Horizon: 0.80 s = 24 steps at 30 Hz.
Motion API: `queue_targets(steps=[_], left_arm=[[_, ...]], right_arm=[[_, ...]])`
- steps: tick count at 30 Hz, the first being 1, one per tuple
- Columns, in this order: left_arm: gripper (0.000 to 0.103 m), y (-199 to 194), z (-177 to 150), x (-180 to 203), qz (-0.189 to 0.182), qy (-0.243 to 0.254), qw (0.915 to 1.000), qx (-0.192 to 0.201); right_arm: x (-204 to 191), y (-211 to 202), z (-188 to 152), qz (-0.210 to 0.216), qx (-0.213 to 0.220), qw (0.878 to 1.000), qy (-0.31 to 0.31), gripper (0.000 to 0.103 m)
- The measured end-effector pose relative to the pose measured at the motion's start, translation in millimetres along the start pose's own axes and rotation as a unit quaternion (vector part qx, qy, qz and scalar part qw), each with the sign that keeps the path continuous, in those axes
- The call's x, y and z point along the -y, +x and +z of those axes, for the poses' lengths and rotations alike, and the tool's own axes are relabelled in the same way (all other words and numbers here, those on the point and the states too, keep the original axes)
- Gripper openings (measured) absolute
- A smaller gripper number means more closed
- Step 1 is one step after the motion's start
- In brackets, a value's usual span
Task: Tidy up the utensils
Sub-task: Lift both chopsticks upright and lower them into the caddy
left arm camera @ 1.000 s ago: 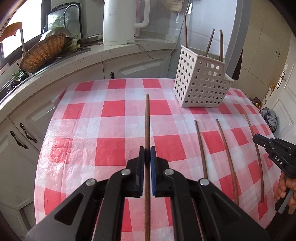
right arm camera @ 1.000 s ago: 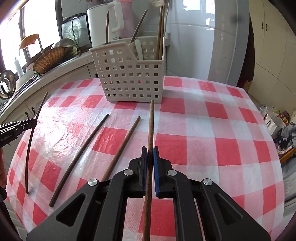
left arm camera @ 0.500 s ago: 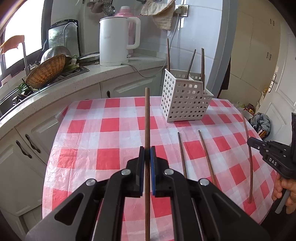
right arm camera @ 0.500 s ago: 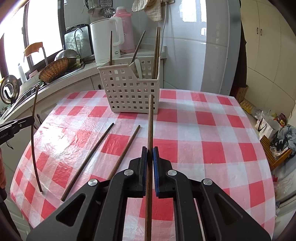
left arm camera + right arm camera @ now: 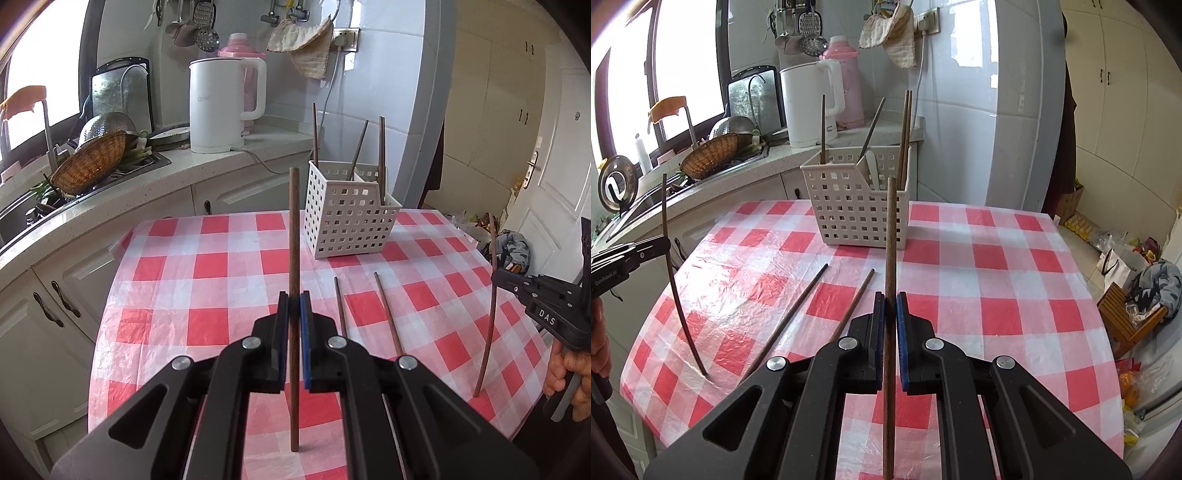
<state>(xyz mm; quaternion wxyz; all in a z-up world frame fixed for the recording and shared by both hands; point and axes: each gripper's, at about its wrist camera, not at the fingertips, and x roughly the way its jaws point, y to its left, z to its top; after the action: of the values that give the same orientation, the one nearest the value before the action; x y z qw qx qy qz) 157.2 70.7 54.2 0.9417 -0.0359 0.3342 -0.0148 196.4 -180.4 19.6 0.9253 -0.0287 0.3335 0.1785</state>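
From my remote seat, both fisheye cameras ride just behind their own fingers, angled down across the checked worktop (image 5: pixel 229 258). The left wrist view looks out over the left hand-held gripper (image 5: pixel 294 306) with the white basket (image 5: pixel 351 225) right of centre. The right wrist view peers over the right hand-held gripper (image 5: pixel 891 306), basket dead ahead. Both share basket, worktop, white kettle (image 5: pixel 218 107) and sink corner; each catches the other gripper at its frame edge.
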Motion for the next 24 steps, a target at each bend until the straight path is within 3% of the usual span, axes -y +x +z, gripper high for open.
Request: queue_targets(steps=[14, 24], left_arm=[[0.006, -4.0, 35.1, 18.2, -0.018, 0.017, 0.9995, 0.022], [0.006, 1.0, 77.9, 25.6, -0.029, 0.028, 0.9986, 0.034]], right_arm=[[9.7, -8.2, 30.2, 0.009, 0.018, 1.000, 0.000, 0.008], [15.0, 4.5, 67.6, 0.027, 0.021, 0.999, -0.001, 0.008]])
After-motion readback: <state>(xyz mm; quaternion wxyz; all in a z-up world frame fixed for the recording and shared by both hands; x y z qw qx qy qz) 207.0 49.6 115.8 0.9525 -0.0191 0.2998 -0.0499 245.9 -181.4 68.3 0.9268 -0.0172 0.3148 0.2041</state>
